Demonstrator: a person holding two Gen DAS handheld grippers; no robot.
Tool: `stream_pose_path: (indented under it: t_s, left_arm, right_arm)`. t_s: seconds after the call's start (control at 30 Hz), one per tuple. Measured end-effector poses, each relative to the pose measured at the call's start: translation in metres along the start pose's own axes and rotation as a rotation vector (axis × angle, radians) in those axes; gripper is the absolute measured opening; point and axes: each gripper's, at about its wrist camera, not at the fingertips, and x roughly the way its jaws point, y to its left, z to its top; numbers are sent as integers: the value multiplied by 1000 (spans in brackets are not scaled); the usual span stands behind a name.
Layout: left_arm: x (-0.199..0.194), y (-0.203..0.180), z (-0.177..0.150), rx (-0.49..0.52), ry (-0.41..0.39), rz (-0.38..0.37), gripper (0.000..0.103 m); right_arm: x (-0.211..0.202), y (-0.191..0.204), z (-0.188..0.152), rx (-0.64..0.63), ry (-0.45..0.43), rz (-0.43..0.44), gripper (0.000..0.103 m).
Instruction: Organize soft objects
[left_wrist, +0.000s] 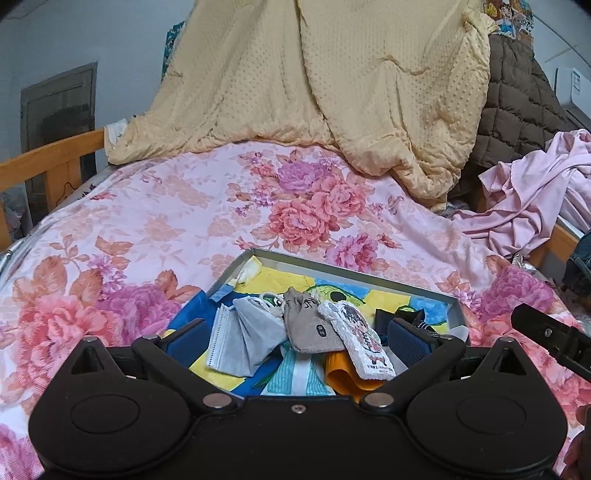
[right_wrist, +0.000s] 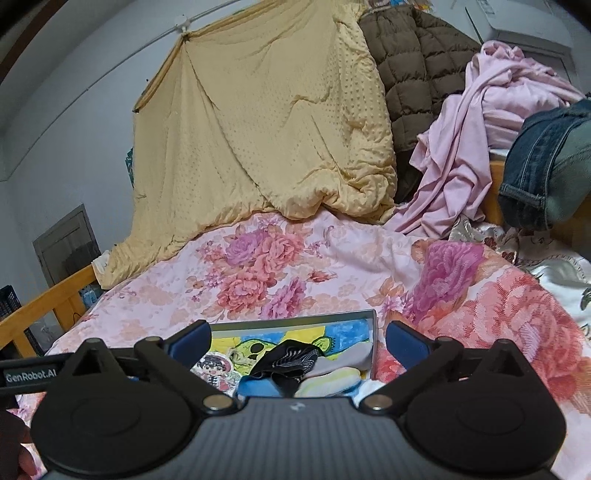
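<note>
A grey-rimmed tray (left_wrist: 354, 264) with a colourful cartoon lining lies on the floral bedspread. In it lie a grey face mask (left_wrist: 245, 341), a beige drawstring pouch (left_wrist: 310, 325), a white cartoon pouch (left_wrist: 360, 341), an orange cloth (left_wrist: 347, 380) and a dark sock (left_wrist: 410, 317). My left gripper (left_wrist: 299, 339) is open and empty just above the tray's near part. In the right wrist view the tray (right_wrist: 295, 318) holds a black sock (right_wrist: 291, 360), a pale yellow striped sock (right_wrist: 332, 380) and the cartoon pouch (right_wrist: 214, 369). My right gripper (right_wrist: 297, 341) is open and empty over it.
A yellow dotted quilt (left_wrist: 314, 81) hangs behind the bed. A brown quilted jacket (right_wrist: 410, 62), pink clothes (right_wrist: 480, 122) and jeans (right_wrist: 546, 162) are piled at the right. A wooden bed rail (left_wrist: 48, 158) runs at the left. The floral bedspread (left_wrist: 184, 206) lies around the tray.
</note>
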Motion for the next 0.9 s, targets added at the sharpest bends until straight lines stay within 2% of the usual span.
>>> stream_pose_path:
  t_s: [0.53, 0.9]
  left_arm:
    - [-67, 24, -24, -67, -62, 5, 102]
    - [-103, 50, -60, -128, -40, 11, 102]
  right_arm:
    - [-56, 31, -21, -47, -6, 1, 103]
    - [-94, 59, -46, -99, 22, 11, 103]
